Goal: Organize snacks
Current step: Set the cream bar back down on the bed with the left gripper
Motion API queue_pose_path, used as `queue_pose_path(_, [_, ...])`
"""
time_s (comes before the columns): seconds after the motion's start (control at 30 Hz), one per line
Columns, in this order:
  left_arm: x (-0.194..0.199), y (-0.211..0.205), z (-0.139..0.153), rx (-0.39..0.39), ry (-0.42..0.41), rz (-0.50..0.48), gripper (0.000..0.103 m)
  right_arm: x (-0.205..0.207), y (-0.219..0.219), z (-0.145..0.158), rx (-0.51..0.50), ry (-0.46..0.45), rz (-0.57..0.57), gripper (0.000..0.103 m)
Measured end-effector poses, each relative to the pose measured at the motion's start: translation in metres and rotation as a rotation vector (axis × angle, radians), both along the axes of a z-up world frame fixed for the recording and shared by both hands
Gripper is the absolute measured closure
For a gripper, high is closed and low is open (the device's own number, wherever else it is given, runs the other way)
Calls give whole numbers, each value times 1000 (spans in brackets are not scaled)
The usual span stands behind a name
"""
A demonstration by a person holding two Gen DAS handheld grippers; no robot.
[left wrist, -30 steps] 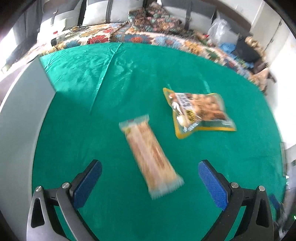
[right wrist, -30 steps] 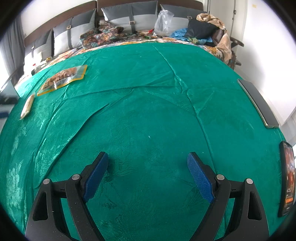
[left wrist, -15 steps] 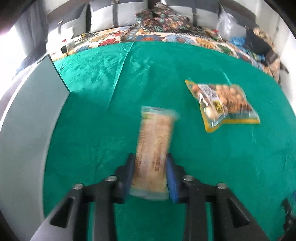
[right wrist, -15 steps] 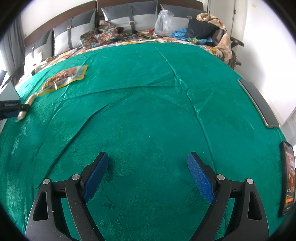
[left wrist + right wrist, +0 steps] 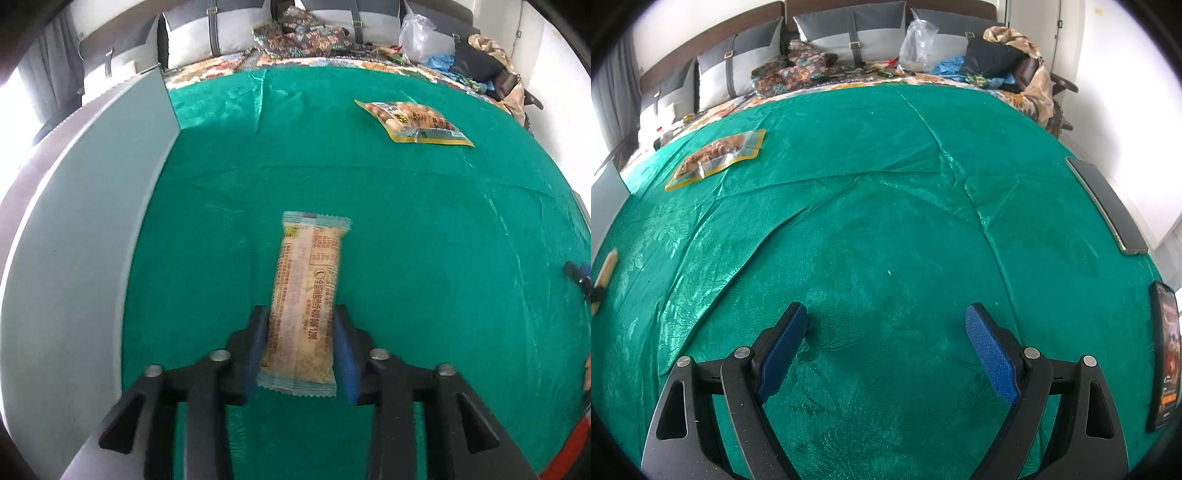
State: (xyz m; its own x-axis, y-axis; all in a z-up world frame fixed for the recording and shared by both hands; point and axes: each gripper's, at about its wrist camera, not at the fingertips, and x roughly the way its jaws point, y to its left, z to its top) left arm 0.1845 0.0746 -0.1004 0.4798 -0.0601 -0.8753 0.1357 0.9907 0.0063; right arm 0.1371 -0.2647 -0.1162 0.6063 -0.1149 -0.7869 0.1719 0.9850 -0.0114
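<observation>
The left gripper (image 5: 300, 347) clamps the snack bar (image 5: 306, 306), its jaws having just eased wider; grey box wall (image 5: 85, 236) at nine o'clock, nut packet (image 5: 413, 120) at one. The right gripper (image 5: 886, 350) gapes empty.

Each camera rides behind its own gripper, tilted steeply down over the green cloth (image 5: 406, 206) toward the pillows (image 5: 849, 33). The left view hangs close above its snack bar (image 5: 306, 295). Both views share the yellow-edged snack pouch (image 5: 716, 157).

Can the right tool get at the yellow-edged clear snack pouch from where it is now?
Probably yes: the right tool is open and empty, and only bare green cloth lies before the yellow-edged clear snack pouch.
</observation>
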Motion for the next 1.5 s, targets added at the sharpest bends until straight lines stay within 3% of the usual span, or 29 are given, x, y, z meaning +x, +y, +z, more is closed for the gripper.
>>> queue_pose_path(0.07, [3,5,-4,1,-1,26,21,0,0,0,0,0,0,13])
queue_pose_path(0.27, [10,16,-15,-26,-41,45,0,0,-1,0,2,0,-4,13])
queue_pose_path(0.57, [9,20,-16,-32,-118,29,0,0,-2,0,2,0,-3,13])
queue_pose_path(1.37, [11,21,-16,-35,-118,28,0,-2,-5,-1,-2,4,-14,11])
queue_pose_path(1.5, [12,21,-16,-35,-118,29,0,0,-2,3,-15,26,49,13])
